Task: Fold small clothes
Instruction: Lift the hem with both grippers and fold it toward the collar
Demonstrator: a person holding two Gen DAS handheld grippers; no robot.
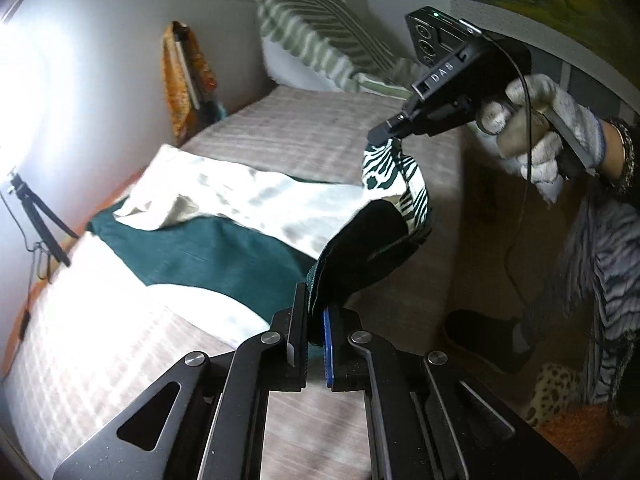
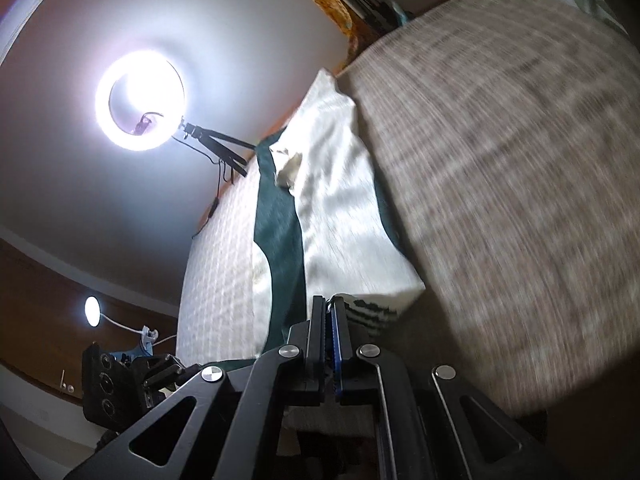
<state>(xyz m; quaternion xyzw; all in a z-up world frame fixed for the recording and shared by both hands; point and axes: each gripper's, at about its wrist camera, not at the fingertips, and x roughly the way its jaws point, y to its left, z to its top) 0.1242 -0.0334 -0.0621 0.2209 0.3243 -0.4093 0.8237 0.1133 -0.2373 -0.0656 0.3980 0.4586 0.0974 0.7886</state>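
The garment (image 1: 224,240), a small piece in dark green with a cream inner side and a zebra-print border, lies across the bed (image 1: 304,136), its far end flat near the bed's wall-side edge and its near end raised off the cover. The left gripper (image 1: 314,320) is clenched on the green hem at the near corner, the cloth pinched between its black and blue pads. The right gripper (image 1: 380,136), held in a gloved hand (image 1: 540,128), is clamped on the zebra-print corner and holds it clear of the bed; in its own view the right gripper (image 2: 330,316) shows its jaws pressed together with striped cloth right at their tips.

By my reading the fold has only begun: both near corners are gripped and lifted, and the cream side already shows over much of the piece, but the raised edge has not been carried across or laid down. Bringing it over to the far edge, letting go and smoothing are left, and perhaps a second fold.

The only readable writing is "DAS" in white letters on the side of the right gripper's body. A ring light (image 2: 140,100) on a small tripod stands by the wall.
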